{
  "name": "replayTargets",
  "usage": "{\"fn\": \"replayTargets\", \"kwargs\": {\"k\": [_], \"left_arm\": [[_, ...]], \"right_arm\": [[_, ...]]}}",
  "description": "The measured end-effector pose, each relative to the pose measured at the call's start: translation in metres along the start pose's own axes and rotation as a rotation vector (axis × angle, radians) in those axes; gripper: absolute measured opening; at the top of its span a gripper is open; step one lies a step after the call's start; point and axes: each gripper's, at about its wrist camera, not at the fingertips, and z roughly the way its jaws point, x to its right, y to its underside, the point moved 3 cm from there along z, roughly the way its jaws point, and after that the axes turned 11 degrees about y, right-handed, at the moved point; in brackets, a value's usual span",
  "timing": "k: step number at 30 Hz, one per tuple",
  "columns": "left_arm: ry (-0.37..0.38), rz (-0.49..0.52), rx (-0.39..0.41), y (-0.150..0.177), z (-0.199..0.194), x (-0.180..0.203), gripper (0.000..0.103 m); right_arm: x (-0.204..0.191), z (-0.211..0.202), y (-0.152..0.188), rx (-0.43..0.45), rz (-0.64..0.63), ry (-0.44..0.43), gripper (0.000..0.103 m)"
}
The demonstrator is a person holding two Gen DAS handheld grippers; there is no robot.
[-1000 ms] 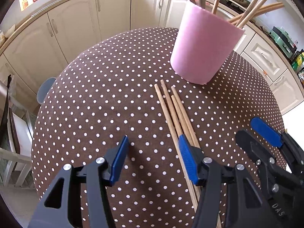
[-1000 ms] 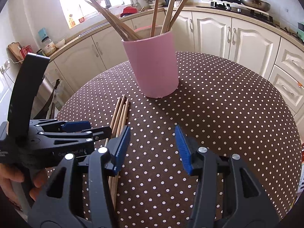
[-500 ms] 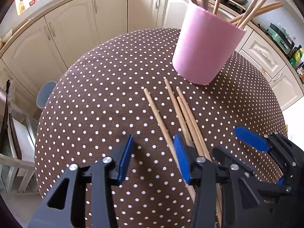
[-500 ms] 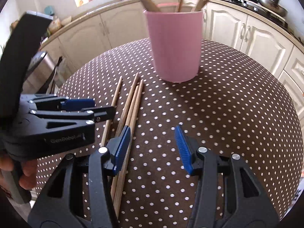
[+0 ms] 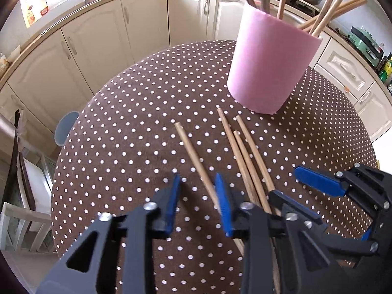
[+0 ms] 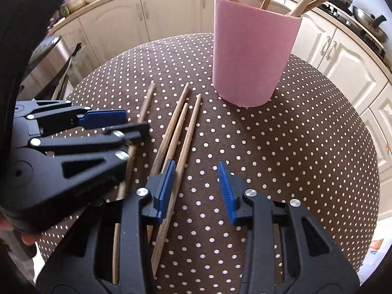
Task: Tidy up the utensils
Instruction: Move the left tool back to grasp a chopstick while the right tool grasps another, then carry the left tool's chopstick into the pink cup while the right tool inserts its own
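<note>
A pink cup (image 5: 267, 66) (image 6: 250, 56) with several wooden chopsticks in it stands upright on the dotted brown table (image 5: 137, 112). One lone chopstick (image 5: 193, 156) (image 6: 147, 103) lies between the jaws of my left gripper (image 5: 197, 196) (image 6: 122, 126), against the right pad. The jaws are closing and a gap remains. Three more chopsticks (image 5: 245, 152) (image 6: 176, 127) lie side by side to its right. My right gripper (image 6: 196, 188) (image 5: 301, 191) hangs over their near ends, its jaws closing. The rightmost stick runs just inside its left pad, not pinched.
Cream kitchen cabinets (image 5: 98, 49) curve behind the table. A pale blue stool (image 5: 66, 127) and a white chair (image 5: 24, 196) stand off the table's left edge. A metal bin (image 6: 49, 56) sits at the left, and a pan (image 6: 367, 22) rests on the stove.
The lone chopstick has slid left, away from the other three, and the left jaws have narrowed around it. The right gripper has moved left over the three sticks and its jaws have narrowed.
</note>
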Motion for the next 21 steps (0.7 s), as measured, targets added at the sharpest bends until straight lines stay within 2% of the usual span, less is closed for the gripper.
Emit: {"fn": "replayTargets", "kwargs": {"k": [2,3,6,12,14,15,21], "left_arm": [[0.012,-0.013,0.007,-0.002,0.0,-0.005,0.013],[0.02,-0.017,0.008,-0.003,0.0,-0.006,0.012],[0.017,-0.003,0.01,-0.005,0.001,-0.005,0.011],[0.037,0.004,0.021,-0.007,0.006,-0.002,0.008],[0.05,-0.003,0.026,-0.008,0.006,-0.002,0.007],[0.06,-0.007,0.027,-0.008,0.005,-0.002,0.006],[0.113,-0.01,0.052,-0.007,-0.009,0.0,0.006]], "right_arm": [[0.002,0.003,-0.002,-0.018,0.011,-0.032,0.034],[0.004,0.004,-0.003,-0.022,0.011,-0.035,0.034],[0.006,0.008,-0.01,-0.034,0.008,-0.031,0.034],[0.002,0.022,-0.03,-0.057,-0.01,-0.004,0.024],[0.0,0.024,-0.03,-0.053,-0.017,0.009,0.017],[-0.001,0.024,-0.032,-0.048,-0.019,0.017,0.007],[0.001,0.018,-0.03,0.007,0.05,-0.026,0.006]]}}
